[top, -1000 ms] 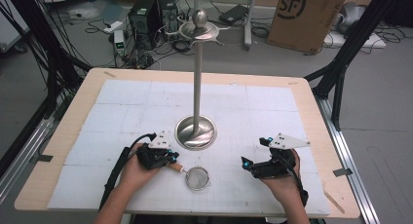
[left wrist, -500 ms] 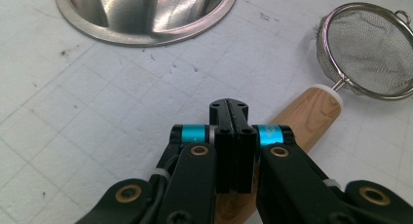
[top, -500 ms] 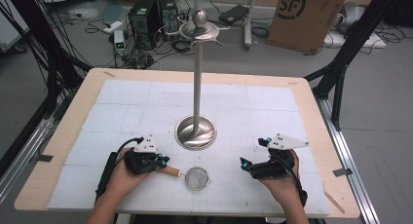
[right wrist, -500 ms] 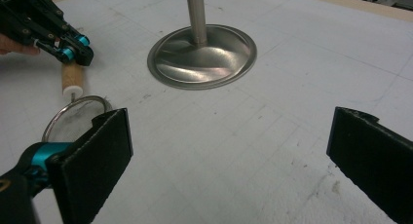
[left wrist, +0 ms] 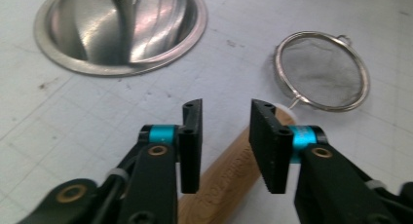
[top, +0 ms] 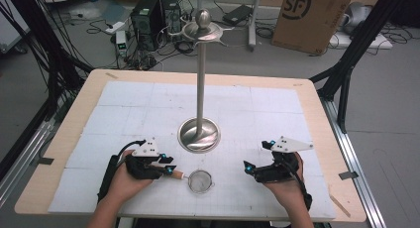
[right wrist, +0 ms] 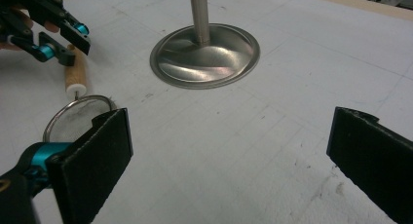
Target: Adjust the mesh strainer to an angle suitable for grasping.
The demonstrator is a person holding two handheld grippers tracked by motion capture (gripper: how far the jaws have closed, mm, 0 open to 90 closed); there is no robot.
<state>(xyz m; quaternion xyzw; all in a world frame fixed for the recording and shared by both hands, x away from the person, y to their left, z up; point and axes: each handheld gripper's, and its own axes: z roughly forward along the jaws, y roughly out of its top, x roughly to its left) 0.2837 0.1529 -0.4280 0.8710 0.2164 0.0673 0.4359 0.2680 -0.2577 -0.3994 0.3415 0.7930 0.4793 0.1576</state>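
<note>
Strainer work sits at the near edge of the white mat point(top: 124, 104), and we read it from left to right. In the high view our left gripper point(top: 167, 167) lies low on the mat with its tips at the wooden handle point(top: 174, 173) of the small mesh strainer point(top: 200, 181), which lies flat on the mat just right of those tips and just in front of the metal stand point(top: 200, 134). From that height we cannot judge the gap between the jaws. The left gripper view settles it: the jaws have just been opening and stand apart, with the handle point(left wrist: 229, 177) running between and beneath them, and the pads seem clear of the wood, though the lower handle is cut off by the frame. That view also shows the mesh bowl point(left wrist: 319, 70) and its rim loop, too small to make out from above.

Further right, the stand's base point(right wrist: 205, 54) shows its dished surface in the right gripper view, while its hooked top appears from above. Our right gripper point(top: 251, 169) rests well apart from the strainer, and its own view shows the jaws spread wide over bare mat.
</note>
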